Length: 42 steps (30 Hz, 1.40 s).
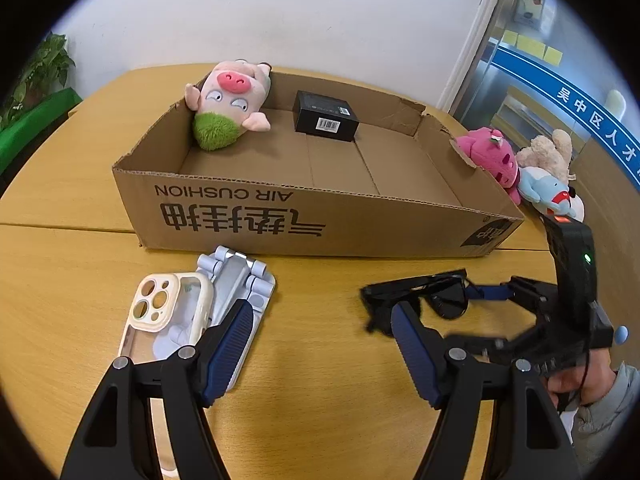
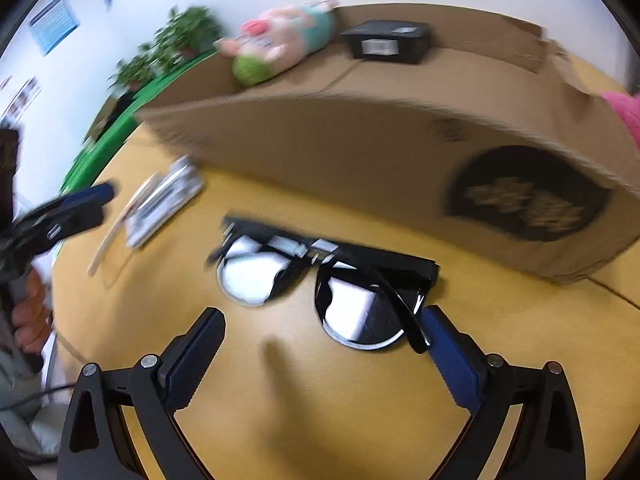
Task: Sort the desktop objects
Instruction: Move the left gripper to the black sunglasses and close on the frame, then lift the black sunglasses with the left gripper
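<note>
Black sunglasses (image 2: 320,280) lie on the wooden table in front of a cardboard box (image 1: 280,216); they also show in the left wrist view (image 1: 424,296). My right gripper (image 2: 324,324) is open just behind the sunglasses, its right finger beside one temple arm. My left gripper (image 1: 324,316) is open and empty over the table, its left finger above a white phone stand (image 1: 240,284) and a cream phone case (image 1: 168,312). A pink pig plush (image 1: 232,100) and a small black box (image 1: 326,116) lie inside the cardboard box.
Pink, beige and blue plush toys (image 1: 528,168) lie on the table right of the box. Potted plants (image 1: 36,76) stand at the far left. A white wall is behind the table.
</note>
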Motion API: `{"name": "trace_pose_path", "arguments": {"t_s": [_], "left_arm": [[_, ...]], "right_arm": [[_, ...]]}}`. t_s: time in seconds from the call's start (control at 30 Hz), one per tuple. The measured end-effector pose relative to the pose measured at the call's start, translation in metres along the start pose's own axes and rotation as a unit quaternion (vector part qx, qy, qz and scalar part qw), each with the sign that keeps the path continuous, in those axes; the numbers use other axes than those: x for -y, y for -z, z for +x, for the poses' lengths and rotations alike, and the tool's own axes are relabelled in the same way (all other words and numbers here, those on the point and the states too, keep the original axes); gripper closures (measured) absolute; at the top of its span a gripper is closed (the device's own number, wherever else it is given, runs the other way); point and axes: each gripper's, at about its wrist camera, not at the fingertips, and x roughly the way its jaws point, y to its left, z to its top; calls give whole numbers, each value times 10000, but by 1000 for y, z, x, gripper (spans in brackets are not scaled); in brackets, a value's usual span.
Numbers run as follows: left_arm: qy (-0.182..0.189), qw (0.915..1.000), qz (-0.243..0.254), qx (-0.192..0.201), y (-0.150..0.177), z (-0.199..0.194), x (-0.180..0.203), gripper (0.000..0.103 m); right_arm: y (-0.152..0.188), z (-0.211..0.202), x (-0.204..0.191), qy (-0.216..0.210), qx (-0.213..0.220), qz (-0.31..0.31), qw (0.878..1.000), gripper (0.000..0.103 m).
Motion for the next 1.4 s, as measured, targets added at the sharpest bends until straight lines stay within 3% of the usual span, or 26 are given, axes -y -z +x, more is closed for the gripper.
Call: {"name": "trace_pose_path", "arguments": {"t_s": [0.07, 0.17, 0.33, 0.47, 0.57, 0.73, 0.83, 0.9, 1.07, 1.13, 1.4], "left_arm": [[35, 10000, -27, -56, 0, 3, -3, 31], [103, 9999, -68, -110, -1, 5, -8, 31], [360, 9987, -252, -269, 0, 14, -14, 31], [574, 9969, -315, -430, 2, 22, -14, 31], [750, 9942, -514, -576, 4, 29, -18, 31], [1149, 9867, -816, -811, 3, 44, -17, 33], [1432, 9803, -899, -1016, 3, 59, -8, 33], [1551, 9759, -945, -1211, 3, 71, 0, 34], [1873, 9669, -751, -1563, 5, 90, 26, 56], [1716, 9718, -602, -1499, 5, 89, 32, 61], [1581, 9760, -452, -1430, 2, 84, 35, 66]], "right_arm": [[7, -2, -22, -409, -144, -242, 9988, 4], [12, -16, -39, -554, -68, -492, 9972, 4], [-2, -15, -32, 42, 6, -510, 9987, 4], [-8, 7, -43, 88, -61, -603, 9981, 5], [-4, 22, -58, 202, -164, -755, 9968, 12], [14, 27, -80, 867, -60, -1119, 9899, 26], [18, 19, -79, 1014, 55, -807, 9916, 49], [20, 14, -75, 968, 119, -529, 9938, 49], [26, 8, -74, 692, 292, -104, 9971, 49], [30, 5, -75, 677, 349, -8, 9971, 50], [38, -4, -77, 542, 524, 271, 9968, 50]]}}
